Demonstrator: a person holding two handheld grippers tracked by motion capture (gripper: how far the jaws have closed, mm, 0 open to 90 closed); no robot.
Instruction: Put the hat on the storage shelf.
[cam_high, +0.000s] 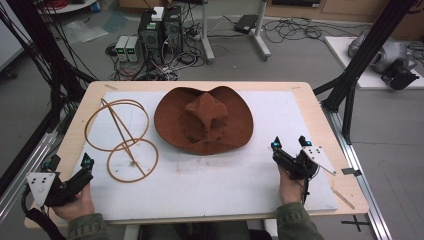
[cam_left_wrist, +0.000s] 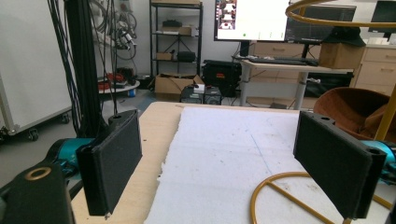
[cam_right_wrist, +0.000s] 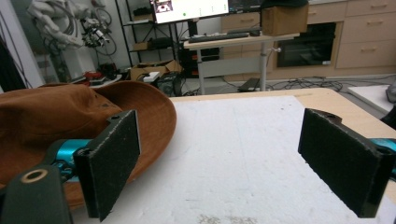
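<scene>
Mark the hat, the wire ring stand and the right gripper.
hat (cam_high: 205, 120): high view, on its crown.
wire ring stand (cam_high: 116, 148): high view, lower left arc of its tilted upper ring.
right gripper (cam_high: 289, 142): high view, midway between its fingertips.

1. One brown wide-brimmed hat (cam_high: 204, 120), lying just left of the right gripper's left jaw in the right gripper view.
2. One wire stand (cam_high: 122, 137) built of two yellowish hoops joined by a slanted rod; one hoop curves beneath the left gripper's right jaw in the left gripper view.
3. One white foam mat (cam_high: 210, 185), spread beneath and ahead of both pairs of jaws.
4. One wooden table (cam_high: 320, 120) under the mat.
5. Two hand-held grippers: the left gripper (cam_high: 68, 176) and the right gripper (cam_high: 290, 143), each with two black jaws set wide apart, four jaws in all.
6. Two hands, one on each gripper.
</scene>
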